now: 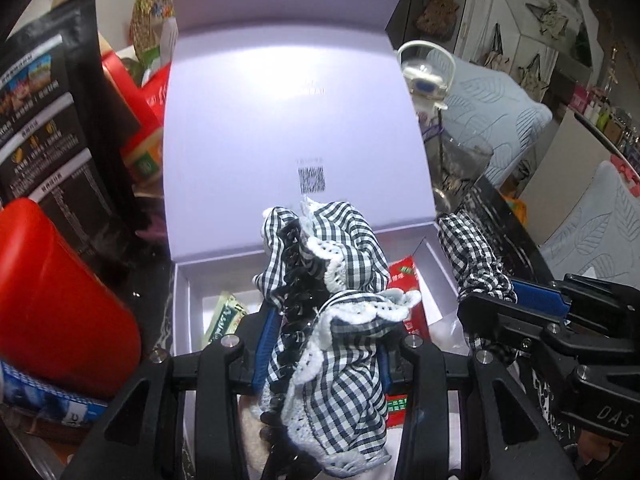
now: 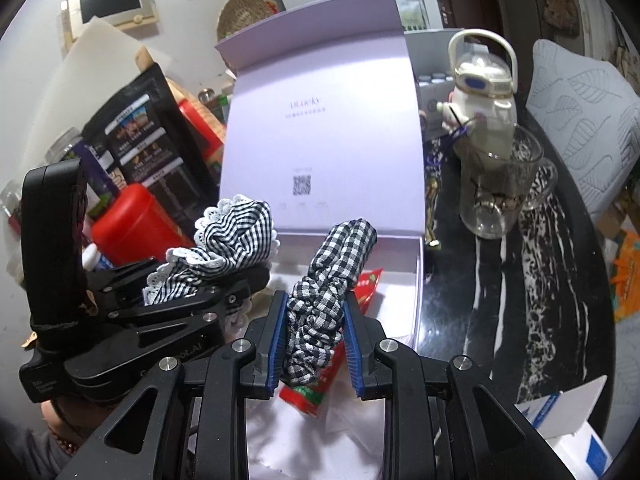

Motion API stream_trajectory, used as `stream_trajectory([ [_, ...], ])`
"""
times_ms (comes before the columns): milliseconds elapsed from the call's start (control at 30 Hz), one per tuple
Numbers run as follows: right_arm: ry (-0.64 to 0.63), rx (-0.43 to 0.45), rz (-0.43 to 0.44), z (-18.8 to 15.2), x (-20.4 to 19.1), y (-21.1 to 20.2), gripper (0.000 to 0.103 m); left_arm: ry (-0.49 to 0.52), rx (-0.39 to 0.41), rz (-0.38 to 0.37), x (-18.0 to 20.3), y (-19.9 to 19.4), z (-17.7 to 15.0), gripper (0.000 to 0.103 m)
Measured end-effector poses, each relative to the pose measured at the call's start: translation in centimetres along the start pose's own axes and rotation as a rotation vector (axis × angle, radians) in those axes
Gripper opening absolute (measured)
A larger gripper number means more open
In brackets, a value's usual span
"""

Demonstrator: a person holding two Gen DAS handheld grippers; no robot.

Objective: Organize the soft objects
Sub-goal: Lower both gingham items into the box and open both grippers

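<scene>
Looks like we're at the drop-off step: both grippers are loaded and angled down over the open lilac box (image 1: pixel 188 280). The left gripper (image 1: pixel 324 356) has its fingers clamped on a gingham hair clip with lace trim (image 1: pixel 340 280), and the right gripper (image 2: pixel 316 336) has its fingers squeezed narrow on a gingham scrunchie (image 2: pixel 332 276). Both soft items are hanging above the box's tray, not resting in it yet as far as I can tell. My guess for the next move: lower a bit more, then let go so each piece lands in the tray without burying the red packet (image 2: pixel 308 396) or snagging the lace on the fingers. The lid (image 1: pixel 280 100) stands up at 12 o'clock, so there's no room to overshoot that way. View differences: the left wrist view shows a green packet (image 1: pixel 224 316) in the tray at 7 o'clock of the clip, which the right view doesn't. The right wrist view gets the glass mug (image 2: pixel 496 192) and white bottle (image 2: pixel 480 80) at 2 o'clock on the dark marbled tabletop (image 2: pixel 520 300) much more clearly.
</scene>
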State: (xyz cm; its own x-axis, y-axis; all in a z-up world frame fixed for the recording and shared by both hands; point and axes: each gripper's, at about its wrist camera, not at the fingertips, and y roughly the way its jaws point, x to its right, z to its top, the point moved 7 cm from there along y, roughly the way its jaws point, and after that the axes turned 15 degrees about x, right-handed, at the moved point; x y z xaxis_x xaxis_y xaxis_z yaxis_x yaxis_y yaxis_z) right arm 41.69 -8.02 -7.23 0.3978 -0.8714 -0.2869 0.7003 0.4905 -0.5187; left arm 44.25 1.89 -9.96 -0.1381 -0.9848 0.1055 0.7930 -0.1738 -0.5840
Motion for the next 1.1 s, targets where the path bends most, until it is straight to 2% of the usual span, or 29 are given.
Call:
stream_trajectory([
  [600,-0.028,-0.103,-0.122,-3.0,1.9,3.8,0.028,-0.031,-0.139,0.045,0.1,3.7,-2.8,0.04],
  [733,-0.019,-0.127,-0.125,-3.5,2.1,4.1,0.033,-0.049,-0.151,0.041,0.0,3.6,-2.7,0.04],
  [867,-0.029,-0.111,-0.138,-3.0,2.1,3.5,0.049,-0.059,-0.159,0.062,-0.3,3.3,-2.6,0.043],
  [1033,-0.062,-0.092,-0.167,-2.5,2.0,2.6,0.053,-0.046,-0.149,0.091,-0.4,2.7,-2.3,0.044],
  [1067,-0.067,-0.09,-0.17,-2.4,2.0,2.4,0.053,-0.044,-0.15,0.096,-0.4,2.6,-2.3,0.046],
  [1100,-0.069,-0.089,-0.172,-2.3,1.9,2.3,0.053,-0.044,-0.149,0.101,-0.4,2.4,-2.2,0.054],
])
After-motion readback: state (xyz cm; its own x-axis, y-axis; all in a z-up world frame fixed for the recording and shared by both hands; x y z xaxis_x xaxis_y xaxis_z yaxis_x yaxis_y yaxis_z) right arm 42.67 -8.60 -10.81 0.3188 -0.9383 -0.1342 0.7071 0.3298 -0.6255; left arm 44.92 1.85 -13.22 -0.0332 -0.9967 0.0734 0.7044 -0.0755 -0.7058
